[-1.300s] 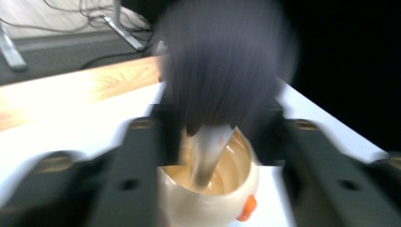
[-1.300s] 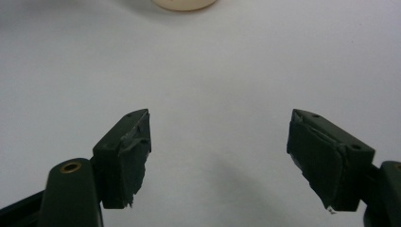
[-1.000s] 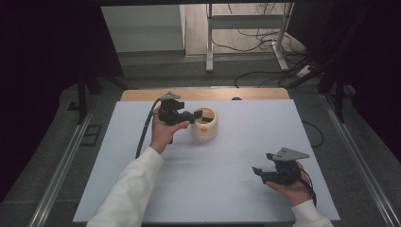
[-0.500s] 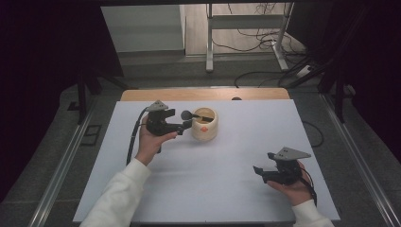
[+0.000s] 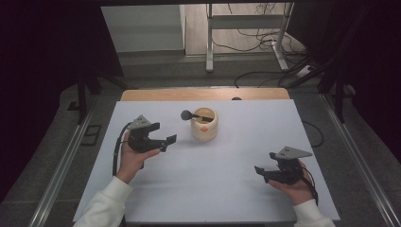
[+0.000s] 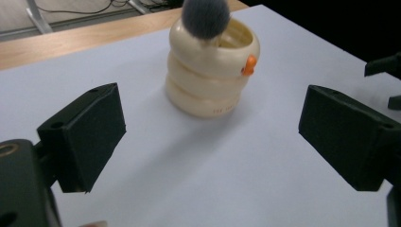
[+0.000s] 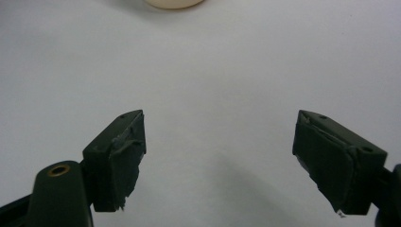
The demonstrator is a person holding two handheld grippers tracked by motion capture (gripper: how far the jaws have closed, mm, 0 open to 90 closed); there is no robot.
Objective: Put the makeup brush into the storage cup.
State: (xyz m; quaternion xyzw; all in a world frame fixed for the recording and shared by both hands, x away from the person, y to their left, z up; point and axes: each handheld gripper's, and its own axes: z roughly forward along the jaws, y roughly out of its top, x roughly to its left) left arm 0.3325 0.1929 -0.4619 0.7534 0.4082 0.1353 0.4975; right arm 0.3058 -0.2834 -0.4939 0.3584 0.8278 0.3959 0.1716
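"Why are both tools hanging wide open, holding nothing?"

"I'd guess the brush is already dropped in. The left tool (image 5: 166, 140) sits near the cream ribbed ceramic pot (image 5: 204, 125) mid-counter, the right tool (image 5: 261, 170) well apart; the grey-tufted black brush (image 5: 188, 115) leans over its rim."

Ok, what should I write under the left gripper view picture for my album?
Open tool facing a cream cup with a fluffy grey brush sticking out.

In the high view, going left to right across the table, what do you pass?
Left gripper → brush → cream holder → right gripper.
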